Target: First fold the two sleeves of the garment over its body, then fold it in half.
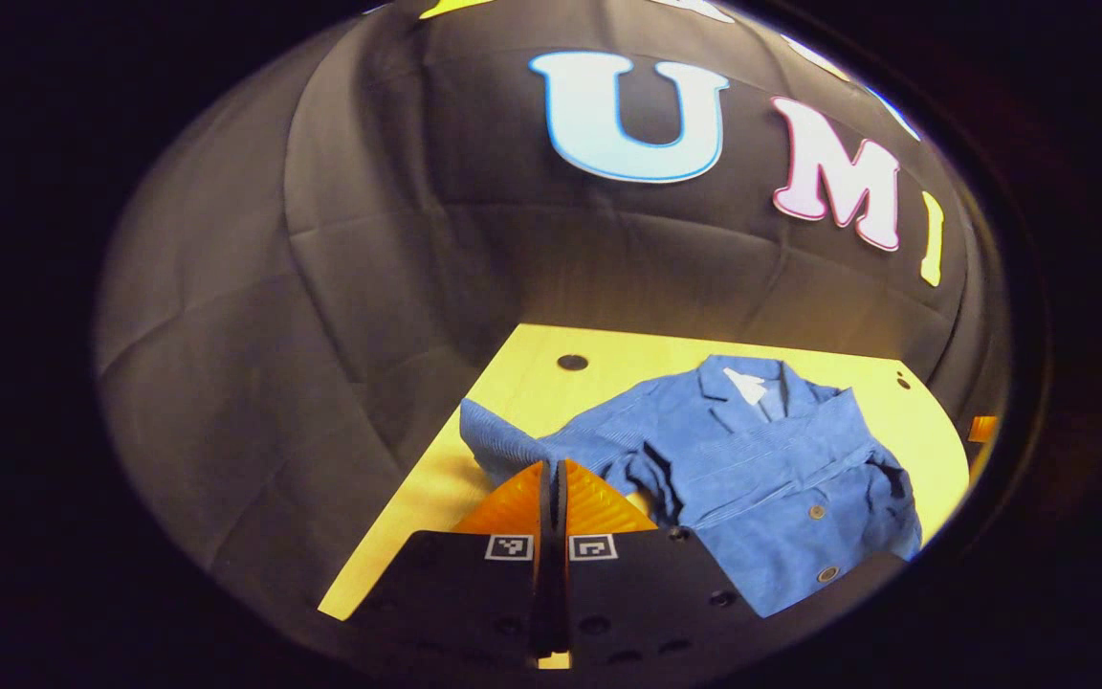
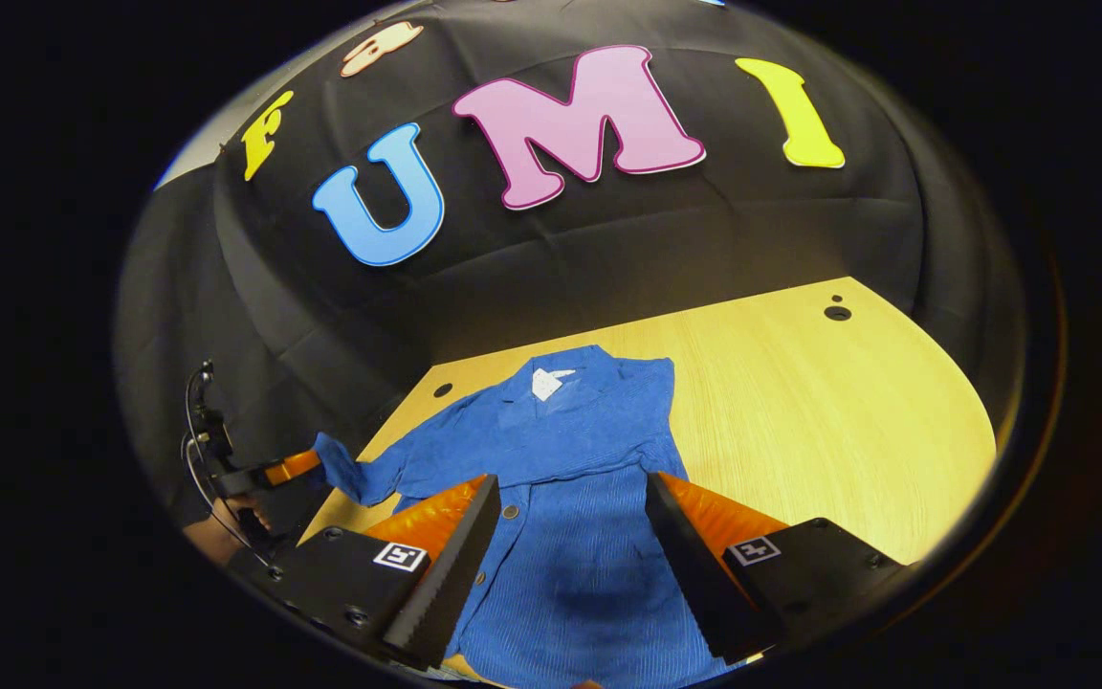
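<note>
Nearest the camera in the right gripper view, the right tool (image 2: 570,536) hangs with its fingers spread wide apart over the lower front of the blue jacket (image 2: 561,459), gripping nothing. The wooden counter (image 2: 800,402) is the largest thing in the booth, and the jacket lies on its left half, face up, collar at the far end and hem at the near end, so its long axis runs from far to near, roughly in line with the right tool. One sleeve appears already laid across the body, as the left gripper view shows a band of cloth crossing the chest. The other sleeve (image 2: 360,474) stretches out to the left, and its cuff is pinched by the left tool (image 1: 552,498), whose fingers are closed together on the cloth at the counter's left edge; the right gripper view shows that tool with the hand (image 2: 216,536) holding it. The coming move likely turns on this: the body lies to the right of the left tool, so the sleeve would travel rightward across the jacket's long axis. The left tool is the nearer one for that fold. Small buttons (image 1: 816,512) run down the front.
</note>
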Available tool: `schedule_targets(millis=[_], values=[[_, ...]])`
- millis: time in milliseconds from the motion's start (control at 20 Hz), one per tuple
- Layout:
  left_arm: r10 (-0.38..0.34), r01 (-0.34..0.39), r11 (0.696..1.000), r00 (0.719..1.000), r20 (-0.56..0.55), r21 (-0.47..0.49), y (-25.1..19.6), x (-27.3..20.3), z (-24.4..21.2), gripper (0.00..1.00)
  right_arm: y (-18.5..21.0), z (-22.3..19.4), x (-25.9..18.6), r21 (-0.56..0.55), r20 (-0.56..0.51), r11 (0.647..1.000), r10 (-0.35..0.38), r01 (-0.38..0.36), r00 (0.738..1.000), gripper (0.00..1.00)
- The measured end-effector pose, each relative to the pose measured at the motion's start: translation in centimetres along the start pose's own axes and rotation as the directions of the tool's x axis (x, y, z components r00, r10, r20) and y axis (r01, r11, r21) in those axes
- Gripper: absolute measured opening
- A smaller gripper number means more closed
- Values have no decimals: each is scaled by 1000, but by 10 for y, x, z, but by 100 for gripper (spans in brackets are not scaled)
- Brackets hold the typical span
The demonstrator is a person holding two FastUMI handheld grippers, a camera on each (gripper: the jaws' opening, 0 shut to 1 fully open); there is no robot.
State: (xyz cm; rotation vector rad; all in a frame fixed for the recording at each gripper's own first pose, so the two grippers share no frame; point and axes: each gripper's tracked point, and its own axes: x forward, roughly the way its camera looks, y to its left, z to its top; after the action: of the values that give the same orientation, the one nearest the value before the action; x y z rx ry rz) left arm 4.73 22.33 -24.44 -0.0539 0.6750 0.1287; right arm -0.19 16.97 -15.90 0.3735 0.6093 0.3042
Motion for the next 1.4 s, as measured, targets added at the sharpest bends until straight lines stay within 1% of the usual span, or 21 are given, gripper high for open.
schedule_targets(millis=[250,400,550,800,1100,1200,1400], values=[[-96,95,994,995,23,61,-66,12,41,0,-17,-4,-2,13,-10,1000,-6,6,1000,98],[-155,151,982,988,24,109,-110,21,53,0,-29,-6,-6,22,-14,1000,-16,16,1000,98],[-217,214,968,976,11,128,-157,30,59,0,-43,-4,-11,26,-17,999,-35,36,999,98],[-300,298,940,954,-11,167,-227,43,64,0,-64,-13,-19,27,-43,997,-66,68,997,98],[-400,405,886,914,-70,224,-312,55,57,0,-94,-14,-31,54,-42,992,-114,116,993,98],[-421,431,872,902,-95,230,-334,58,50,0,-104,-14,-36,59,-42,990,-129,132,991,98],[-429,448,859,894,-130,248,-364,67,42,0,-116,-15,-39,69,-49,986,-152,155,987,98]])
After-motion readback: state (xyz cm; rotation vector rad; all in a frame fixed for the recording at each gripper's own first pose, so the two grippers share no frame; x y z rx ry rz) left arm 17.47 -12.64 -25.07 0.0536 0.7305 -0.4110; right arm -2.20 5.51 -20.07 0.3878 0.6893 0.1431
